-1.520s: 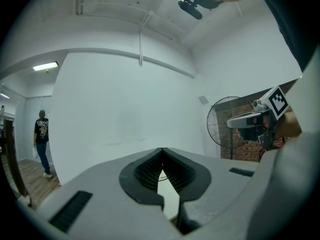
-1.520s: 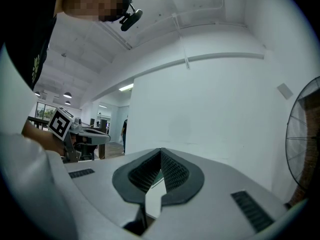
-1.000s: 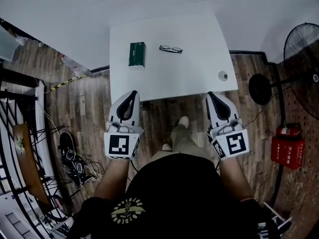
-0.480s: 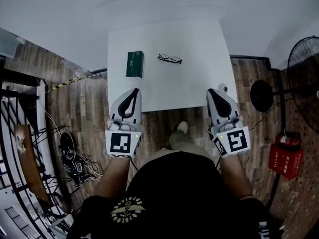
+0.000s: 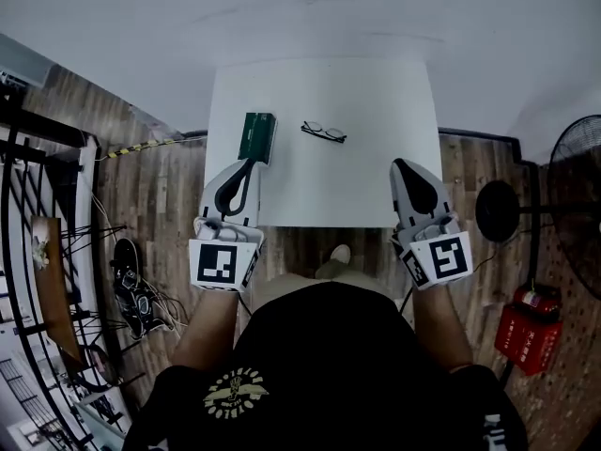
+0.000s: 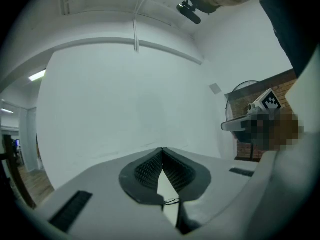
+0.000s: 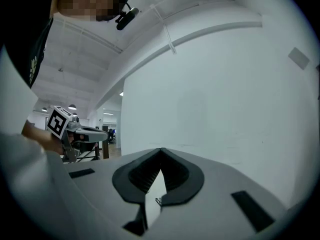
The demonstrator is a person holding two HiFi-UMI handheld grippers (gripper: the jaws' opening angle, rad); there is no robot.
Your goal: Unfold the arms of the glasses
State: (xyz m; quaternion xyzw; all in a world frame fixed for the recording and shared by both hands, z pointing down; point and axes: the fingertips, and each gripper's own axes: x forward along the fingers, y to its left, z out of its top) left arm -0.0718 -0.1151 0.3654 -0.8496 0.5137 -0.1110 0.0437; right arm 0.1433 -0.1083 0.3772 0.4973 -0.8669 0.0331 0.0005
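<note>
Glasses (image 5: 324, 132): one pair, dark thin frame, lying flat on the white table (image 5: 319, 83), a little right of its centre and about halfway between the far and near edges. The long axis runs across the table from the person's left to right, with the right end tilted slightly nearer the person. The pair looks compact, as with the arms folded in, but it is too small to tell which way the lenses face. The same pair shows as a thin dark loop (image 6: 171, 202) low in the left gripper view, and as a small dark sliver (image 7: 158, 201) in the right gripper view. Green case (image 5: 257, 137): one, oblong, long axis running away from the person, to the left of the glasses and well apart from them. Left gripper (image 5: 246, 163): one, jaws pressed together with nothing between them, pointing across the table from its near-left corner, tips right at the near end of the green case; contact cannot be judged. Right gripper (image 5: 401, 165): one, jaws likewise closed and empty, over the table's near-right corner, well apart from the glasses. Standing fan (image 5: 577, 209): one, black, on the wooden floor to the right, with a round base (image 5: 498, 211). Red box (image 5: 526, 336): one, on the floor near the fan.
</note>
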